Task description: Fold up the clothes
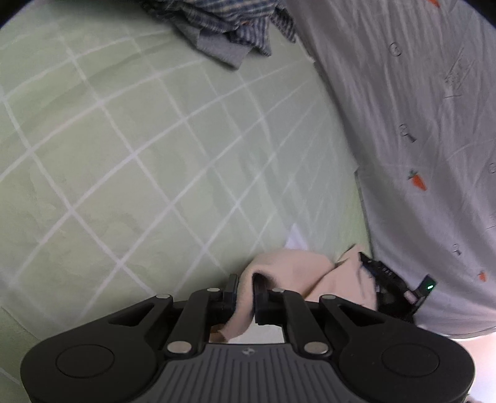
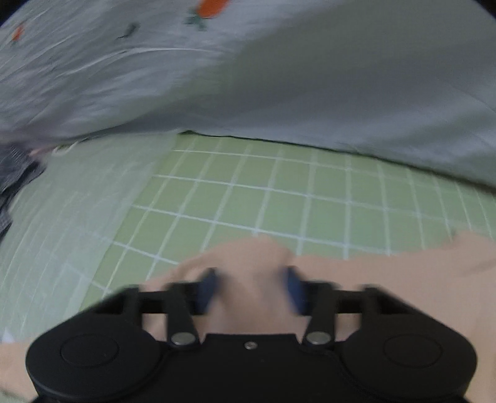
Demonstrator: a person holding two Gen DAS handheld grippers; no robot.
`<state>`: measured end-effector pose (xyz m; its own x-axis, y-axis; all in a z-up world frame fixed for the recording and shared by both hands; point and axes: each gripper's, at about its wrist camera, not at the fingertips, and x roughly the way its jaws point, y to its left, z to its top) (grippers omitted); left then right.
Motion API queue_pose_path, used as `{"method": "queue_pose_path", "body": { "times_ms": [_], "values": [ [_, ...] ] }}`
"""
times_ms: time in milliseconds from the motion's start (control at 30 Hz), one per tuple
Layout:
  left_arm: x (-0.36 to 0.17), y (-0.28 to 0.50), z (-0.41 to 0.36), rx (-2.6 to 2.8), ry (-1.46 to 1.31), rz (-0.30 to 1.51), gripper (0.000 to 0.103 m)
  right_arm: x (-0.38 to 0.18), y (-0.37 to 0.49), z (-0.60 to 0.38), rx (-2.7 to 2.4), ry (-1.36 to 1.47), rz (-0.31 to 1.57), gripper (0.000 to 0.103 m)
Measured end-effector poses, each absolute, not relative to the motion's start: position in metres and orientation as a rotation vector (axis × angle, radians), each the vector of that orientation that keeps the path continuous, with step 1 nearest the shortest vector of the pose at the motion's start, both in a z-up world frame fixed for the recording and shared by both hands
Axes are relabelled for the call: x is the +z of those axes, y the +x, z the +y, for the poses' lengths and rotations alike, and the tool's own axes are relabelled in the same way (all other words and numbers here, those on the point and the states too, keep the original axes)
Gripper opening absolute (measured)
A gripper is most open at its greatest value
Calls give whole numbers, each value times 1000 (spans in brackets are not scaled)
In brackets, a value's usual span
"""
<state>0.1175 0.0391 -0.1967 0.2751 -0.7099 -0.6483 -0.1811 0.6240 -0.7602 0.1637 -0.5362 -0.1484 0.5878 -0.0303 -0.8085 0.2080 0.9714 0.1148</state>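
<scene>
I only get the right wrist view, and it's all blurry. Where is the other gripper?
Observer: The left gripper is clamped on a fold of the same beige cloth.
Operator: Does its camera show mine?
Observer: Yes, the right gripper sits at the cloth's other side, with a green light lit on it.
Operator: And the dark thing at my left edge?
Observer: A crumpled blue striped garment on the green checked sheet.
</scene>
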Motion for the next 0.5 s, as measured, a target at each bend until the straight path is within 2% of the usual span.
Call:
{"method": "queue_pose_path", "body": {
  "times_ms": [33,167,333,500],
  "values": [
    [-197,118,39,-437,-864,1285,6,-147,166,-537,-120,195,950,3],
    [-178,118,39,-606,-812,1301,6,-139,171,-554,-163,177,903,2],
    [-149,111,50,-868,-838,1263,4,-130,170,-611,-346,446,744,2],
    [-163,115,65,-670,-795,1312,3,-141,176,-620,-382,481,769,4]
  ]
}}
